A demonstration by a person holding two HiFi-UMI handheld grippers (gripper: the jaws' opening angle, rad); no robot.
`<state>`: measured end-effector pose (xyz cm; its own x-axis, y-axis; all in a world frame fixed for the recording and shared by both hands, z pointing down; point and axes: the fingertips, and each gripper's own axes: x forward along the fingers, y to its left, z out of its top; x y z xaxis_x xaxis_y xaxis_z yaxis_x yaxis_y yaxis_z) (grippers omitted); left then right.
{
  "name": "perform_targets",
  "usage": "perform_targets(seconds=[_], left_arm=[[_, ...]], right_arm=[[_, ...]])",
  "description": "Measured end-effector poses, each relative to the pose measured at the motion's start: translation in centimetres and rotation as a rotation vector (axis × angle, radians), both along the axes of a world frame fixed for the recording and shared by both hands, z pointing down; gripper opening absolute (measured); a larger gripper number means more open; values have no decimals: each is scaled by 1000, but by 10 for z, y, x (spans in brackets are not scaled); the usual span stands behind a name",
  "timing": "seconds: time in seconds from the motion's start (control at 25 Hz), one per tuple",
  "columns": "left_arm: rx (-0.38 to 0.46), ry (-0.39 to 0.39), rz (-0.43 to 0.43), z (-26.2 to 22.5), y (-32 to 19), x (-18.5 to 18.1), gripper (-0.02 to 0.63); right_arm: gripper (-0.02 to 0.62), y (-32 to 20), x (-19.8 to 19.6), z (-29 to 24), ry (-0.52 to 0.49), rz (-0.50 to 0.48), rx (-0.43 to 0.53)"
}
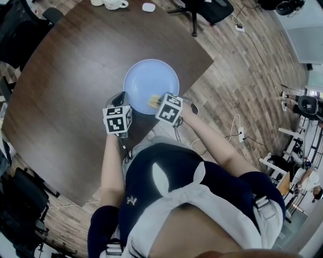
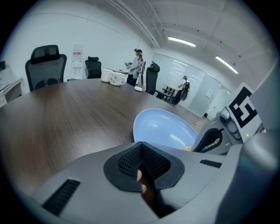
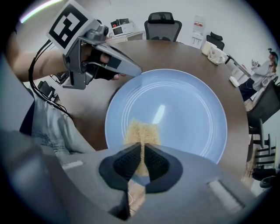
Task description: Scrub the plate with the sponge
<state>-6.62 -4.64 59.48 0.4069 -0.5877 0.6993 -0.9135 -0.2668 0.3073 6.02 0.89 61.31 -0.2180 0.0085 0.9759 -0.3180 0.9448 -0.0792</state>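
A light blue plate (image 1: 151, 83) lies on the dark wooden table (image 1: 65, 75), close to its near edge. My right gripper (image 3: 142, 146) is shut on a yellow sponge (image 3: 141, 131), which lies on the near part of the plate (image 3: 183, 109). In the head view the sponge (image 1: 152, 102) sits at the plate's near rim under the right gripper (image 1: 155, 103). My left gripper (image 2: 141, 144) is shut with nothing between its pads. Its tip (image 3: 136, 70) sits at the left rim of the plate, and the plate (image 2: 164, 127) lies just ahead of it.
White cups (image 1: 115, 4) and a small white object (image 1: 148, 7) stand at the table's far edge. Black office chairs (image 3: 161, 19) ring the table. Cables (image 1: 237, 128) trail on the wooden floor to the right. People (image 2: 139, 65) stand far back in the room.
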Motion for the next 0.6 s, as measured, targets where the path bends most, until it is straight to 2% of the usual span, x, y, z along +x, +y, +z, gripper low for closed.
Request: perform_targets(seconds=[0.24, 0.6], left_arm=[[0, -1, 0, -1, 3, 0, 6], [3, -7, 6, -2, 3, 2, 6]], right_arm=[[23, -18, 25, 0, 22, 96, 77], [23, -52, 49, -2, -11, 230, 162]])
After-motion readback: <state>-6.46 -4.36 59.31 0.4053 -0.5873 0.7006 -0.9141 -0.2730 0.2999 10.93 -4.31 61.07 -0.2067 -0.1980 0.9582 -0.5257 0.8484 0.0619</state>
